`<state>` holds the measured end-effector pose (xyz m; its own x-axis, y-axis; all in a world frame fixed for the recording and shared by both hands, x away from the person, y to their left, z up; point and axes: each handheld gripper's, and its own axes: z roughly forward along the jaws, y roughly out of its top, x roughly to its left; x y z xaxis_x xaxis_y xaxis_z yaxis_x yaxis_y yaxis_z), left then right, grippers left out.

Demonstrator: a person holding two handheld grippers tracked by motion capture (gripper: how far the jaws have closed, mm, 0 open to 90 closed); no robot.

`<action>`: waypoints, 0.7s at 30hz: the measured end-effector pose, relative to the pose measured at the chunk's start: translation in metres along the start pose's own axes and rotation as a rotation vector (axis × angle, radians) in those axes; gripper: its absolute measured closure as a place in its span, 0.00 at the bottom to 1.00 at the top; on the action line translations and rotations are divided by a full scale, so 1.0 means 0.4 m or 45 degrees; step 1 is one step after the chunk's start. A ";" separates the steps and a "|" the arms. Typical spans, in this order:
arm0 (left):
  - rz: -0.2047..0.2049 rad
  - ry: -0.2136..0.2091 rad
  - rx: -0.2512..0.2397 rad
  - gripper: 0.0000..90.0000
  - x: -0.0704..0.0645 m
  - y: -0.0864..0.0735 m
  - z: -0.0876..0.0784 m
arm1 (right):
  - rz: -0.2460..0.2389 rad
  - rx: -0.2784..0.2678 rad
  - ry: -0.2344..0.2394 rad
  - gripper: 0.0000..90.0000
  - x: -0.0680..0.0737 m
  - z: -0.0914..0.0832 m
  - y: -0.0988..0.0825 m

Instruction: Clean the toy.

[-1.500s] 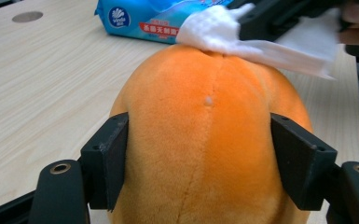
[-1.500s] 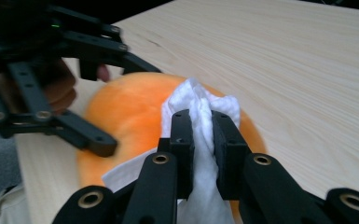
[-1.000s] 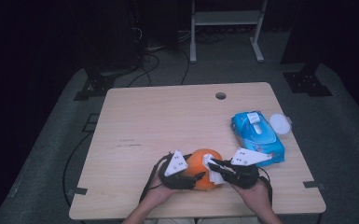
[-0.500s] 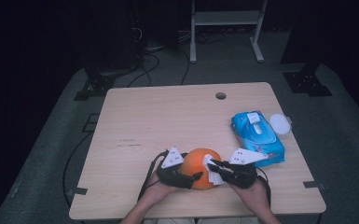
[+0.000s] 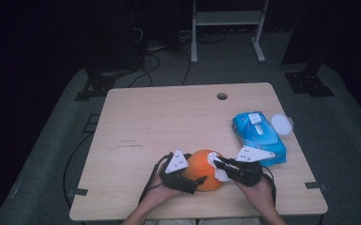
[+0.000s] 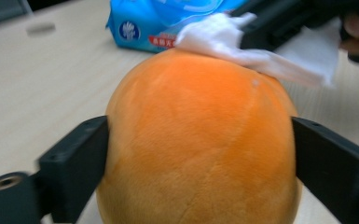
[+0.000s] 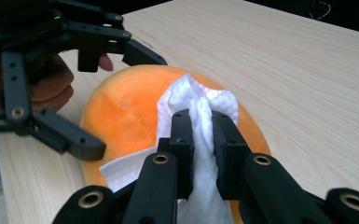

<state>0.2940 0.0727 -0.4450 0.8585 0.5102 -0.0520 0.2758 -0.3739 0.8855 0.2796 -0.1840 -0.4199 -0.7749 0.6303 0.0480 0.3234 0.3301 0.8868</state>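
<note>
A fuzzy orange ball [image 5: 201,171] lies near the table's front edge. My left gripper [image 5: 196,174] reaches in from the left, and its jaws have just been opening. In the left gripper view they flank the orange ball [image 6: 200,140], close to its sides but without squeezing it. My right gripper [image 5: 215,162] comes in from the right, shut on a white wipe [image 5: 219,172]. In the right gripper view the wipe [image 7: 200,98] sticks out of the right gripper [image 7: 200,123] and rests on top of the ball [image 7: 121,107].
A blue pack of wipes [image 5: 258,133] lies to the right of the ball, with a round white lid [image 5: 281,124] beside it near the table's right edge. A cable hole [image 5: 221,96] sits at the back of the wooden table [image 5: 169,122].
The left gripper's jaws have spread wider around the orange ball. Both hands have stayed nearly still, and the wipe is still on the ball.
</note>
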 end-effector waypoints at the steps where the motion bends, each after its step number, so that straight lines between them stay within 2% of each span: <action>1: -0.033 -0.016 0.007 0.04 0.006 -0.003 0.000 | -0.011 0.003 -0.002 0.88 0.004 0.001 0.001; 3: -0.075 -0.032 0.019 0.05 0.012 -0.006 -0.001 | -0.022 0.008 -0.003 0.88 0.009 0.003 0.004; 4: -0.061 -0.028 0.024 0.09 0.011 -0.005 -0.004 | -0.018 0.008 -0.003 0.88 0.011 0.004 0.004; 7: 0.022 0.015 0.012 0.24 -0.010 0.005 -0.008 | -0.026 -0.015 0.003 0.88 0.027 0.003 0.012; 10: 0.108 0.046 -0.001 0.26 -0.033 0.014 -0.007 | -0.061 -0.052 0.034 0.88 0.053 0.003 0.024; 11: 0.117 0.047 -0.004 0.26 -0.036 0.014 -0.006 | -0.079 -0.057 0.033 0.88 0.058 0.003 0.028; 13: 0.111 0.035 -0.005 0.26 -0.032 0.012 -0.006 | -0.092 -0.048 0.034 0.88 0.058 0.003 0.030; 16: 0.055 0.034 -0.008 0.17 -0.017 0.006 0.000 | -0.057 -0.021 0.028 0.88 0.040 0.005 0.021; 18: 0.050 0.047 -0.013 0.13 -0.015 0.004 0.001 | -0.038 -0.010 0.021 0.88 0.025 0.007 0.012; 20: 0.038 0.054 -0.017 0.10 -0.015 0.004 -0.001 | 0.012 -0.015 0.035 0.88 0.008 0.007 0.005; 21: 0.024 0.051 -0.021 0.08 -0.013 0.004 -0.002 | 0.010 -0.015 0.027 0.88 0.004 0.006 0.005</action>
<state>0.2896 0.0700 -0.4430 0.8454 0.5339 -0.0171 0.2524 -0.3711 0.8936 0.2802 -0.1809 -0.4192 -0.7837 0.6178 0.0645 0.3230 0.3166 0.8919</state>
